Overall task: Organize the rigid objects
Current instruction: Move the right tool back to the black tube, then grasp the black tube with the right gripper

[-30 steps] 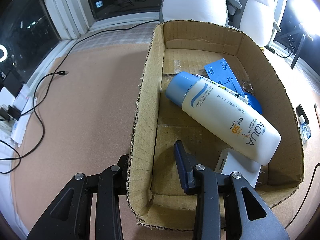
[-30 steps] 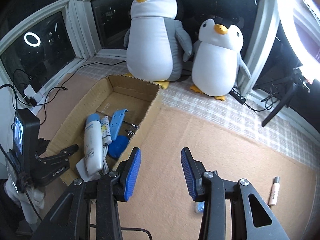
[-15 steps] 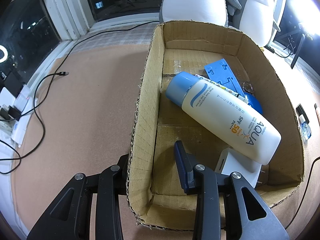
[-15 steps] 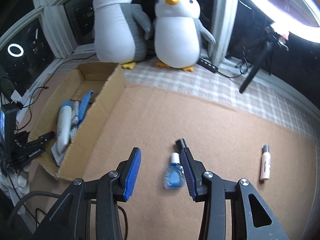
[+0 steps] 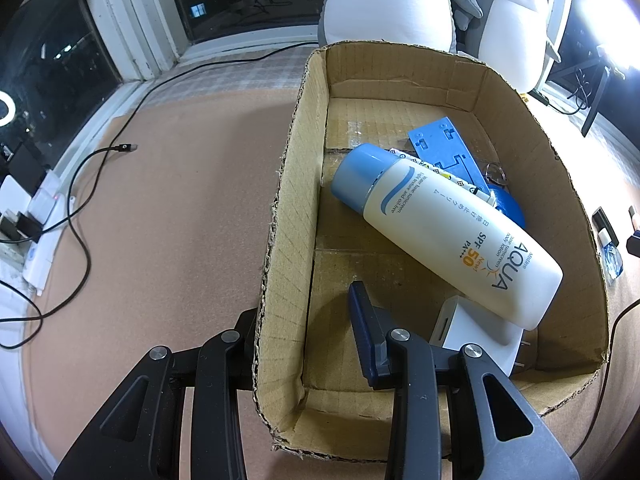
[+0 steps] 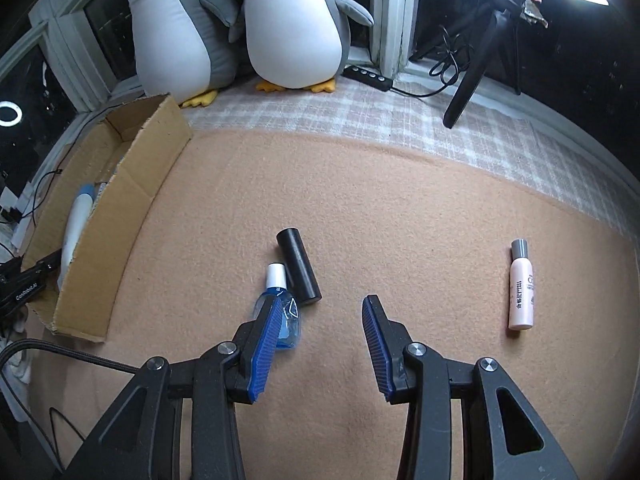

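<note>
A cardboard box (image 5: 292, 184) holds a white sunscreen bottle (image 5: 444, 232), a blue plastic plate (image 5: 444, 148), a white adapter (image 5: 476, 332) and other small items. My left gripper (image 5: 308, 312) straddles the box's left wall, one finger inside and one outside, holding nothing. My right gripper (image 6: 320, 316) is open and empty above the mat. A small blue bottle (image 6: 280, 300) and a black cylinder (image 6: 298, 266) lie just ahead of its left finger. A pink bottle (image 6: 521, 284) lies at the right. The box (image 6: 120, 208) is at the left in the right wrist view.
Two plush penguins (image 6: 296, 20) stand by the window behind the box. Cables (image 5: 80, 200) and chargers lie on the mat left of the box. A power strip (image 6: 368, 78) and a tripod leg (image 6: 468, 84) are at the back.
My right gripper has swung right and down, away from the box, toward the blue bottle and black cylinder. The left gripper and box have not moved.
</note>
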